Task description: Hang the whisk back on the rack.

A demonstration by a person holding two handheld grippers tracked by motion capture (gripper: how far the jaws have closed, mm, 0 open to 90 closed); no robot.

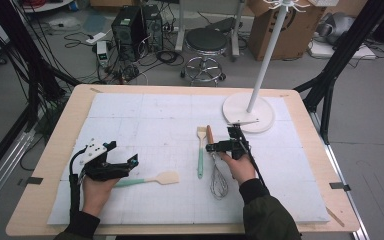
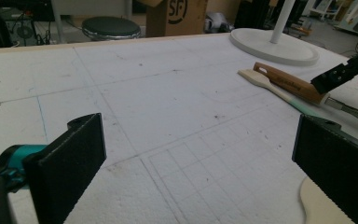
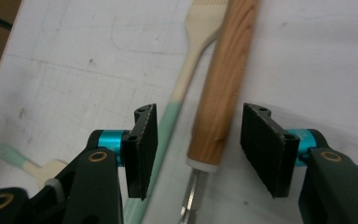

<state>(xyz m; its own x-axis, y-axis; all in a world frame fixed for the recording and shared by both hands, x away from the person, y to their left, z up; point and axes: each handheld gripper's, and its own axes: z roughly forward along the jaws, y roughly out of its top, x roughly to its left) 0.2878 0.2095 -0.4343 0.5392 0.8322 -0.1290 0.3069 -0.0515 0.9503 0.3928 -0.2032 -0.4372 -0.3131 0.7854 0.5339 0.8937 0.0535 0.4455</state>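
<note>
1. Left gripper (image 1: 111,165): nearest the person, low on the left of the white board (image 1: 145,120). Jaws wide apart, nothing between them; in the left gripper view only bare board lies between the pads. It sits over the mint handle of item 2, not pressing on it.

2. Flat spatula (image 1: 152,179): lies crosswise, pale blade toward the middle of the board, handle end under the left gripper.

3. Right gripper (image 1: 228,146): held in the right hand (image 1: 240,167) toward the right of the board. Jaws part open, one either side of the whisk handle, with a gap on both sides; the pads (image 3: 142,144) do not touch the wood.

4. Whisk (image 1: 216,165): the thing in hand. Flat on the board, wire loops toward the person, wooden handle (image 3: 223,79) pointing away. Not gripped.

5. Slotted spatula (image 1: 200,150): just beside the whisk on its left, parallel; its mint handle passes close by the left-hand pad in the right gripper view.

6. Stand (image 1: 248,111): white round base with an upright pole, far right of the board, near the whisk handle's tip.

Handling note (judgement): for a clean grasp, centre the pads on the wood just above the metal collar, keep the left-hand pad clear of the spatula handle so only the whisk is caught, then close squarely. Lifting with the spatula pinched alongside is the likely fault.
</note>
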